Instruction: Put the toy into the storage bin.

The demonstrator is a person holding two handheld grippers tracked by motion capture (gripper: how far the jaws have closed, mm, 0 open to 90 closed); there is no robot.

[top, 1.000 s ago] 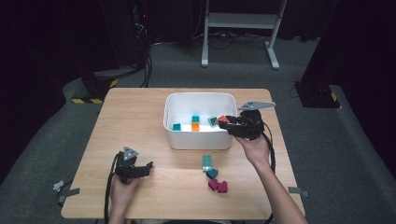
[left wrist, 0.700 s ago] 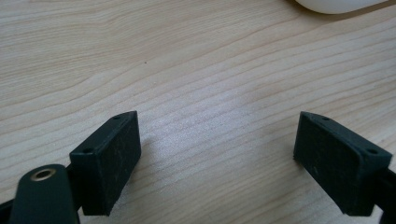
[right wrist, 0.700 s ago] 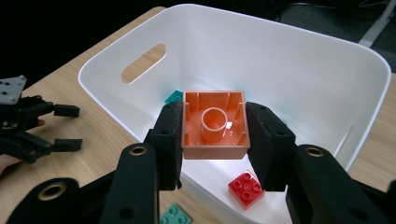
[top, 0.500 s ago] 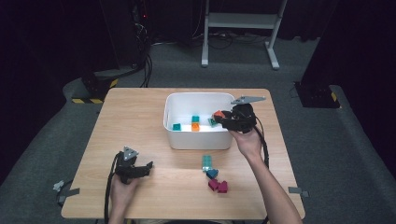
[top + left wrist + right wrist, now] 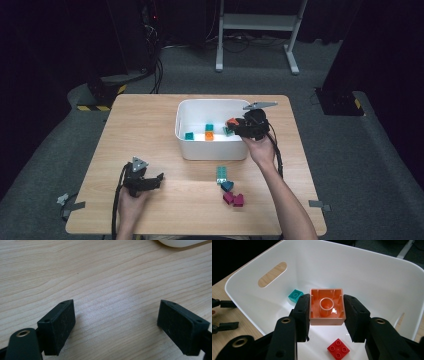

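- Left tongs [image 5: 117, 327] rest near the bench's [image 5: 150, 125] front-left corner, jaws wide apart over bare wood with nothing between them — the tub's rim is cut off at the top of the left gripper view.
- Right tongs [image 5: 327, 311] clamp the orange square plastic brick [image 5: 326, 307], hollow underside facing the camera, above the white plastic tub [image 5: 367, 272].
- Inside the tub: one teal brick [image 5: 295, 295], one red four-stud brick [image 5: 338, 348] — others hard to count.
- Four small bricks [image 5: 228, 186] lie on the bench near its front edge.
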